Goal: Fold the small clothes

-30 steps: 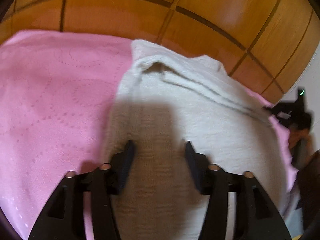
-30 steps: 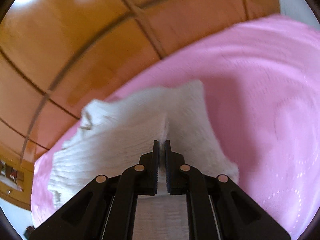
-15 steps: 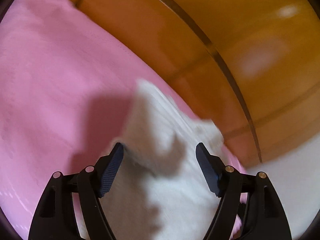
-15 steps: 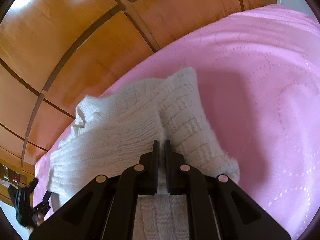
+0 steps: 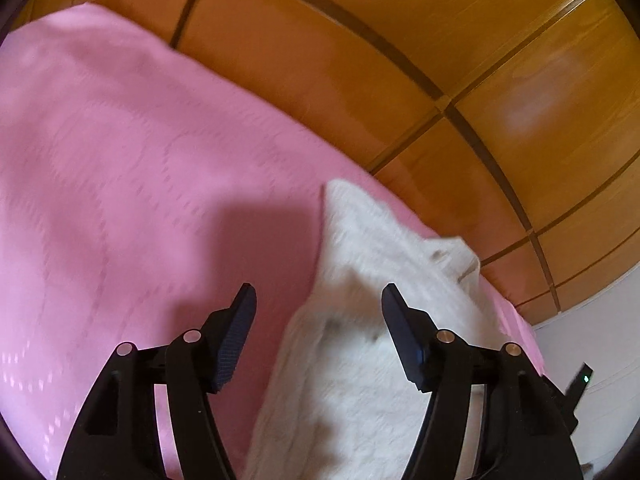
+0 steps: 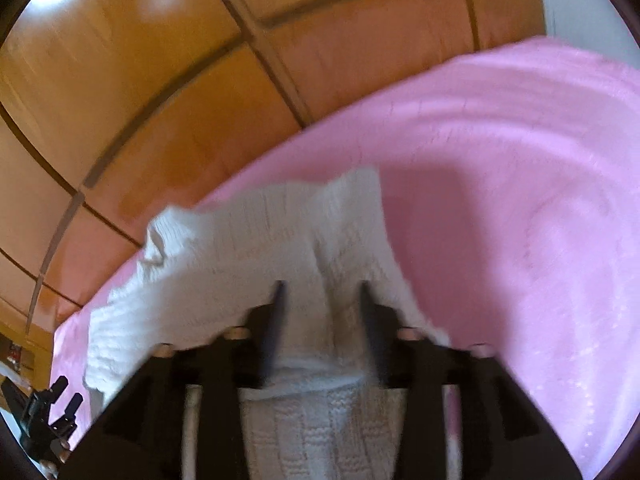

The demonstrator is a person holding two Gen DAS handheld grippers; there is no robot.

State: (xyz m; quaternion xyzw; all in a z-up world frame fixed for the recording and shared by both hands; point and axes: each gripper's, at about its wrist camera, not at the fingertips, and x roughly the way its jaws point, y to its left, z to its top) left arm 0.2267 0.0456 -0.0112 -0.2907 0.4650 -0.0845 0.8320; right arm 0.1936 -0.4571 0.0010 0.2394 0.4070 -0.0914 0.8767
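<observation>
I am letting go with my right gripper [image 6: 320, 292] — a half second ago its jaws were pinched tight on a ridge of the white knit sweater [image 6: 248, 248], and now they are standing apart with the knit lying loose between them, nothing clamped. That release is telling me the fold I was carrying is being set down. The sweater is lying bunched on the pink blanket [image 6: 520, 184], close to the edge nearest the wooden cabinet doors [image 6: 140, 80], with one end reaching back under my right gripper.

My left gripper [image 5: 318, 300] is hovering with its jaws wide apart and gripping nothing; its right finger is over the sweater [image 5: 360, 380] and its left finger over bare pink blanket [image 5: 140, 160], so it is straddling the sweater's left edge. Compared with a second ago, when it was sitting squarely over the middle of the knit, it is swinging leftward and tilting up — more blanket is showing now.

With both grippers free, I am judging that one fold is finishing and the next grasp point is being sought. The frames are blurring, so the exact crease is hard to read.
</observation>
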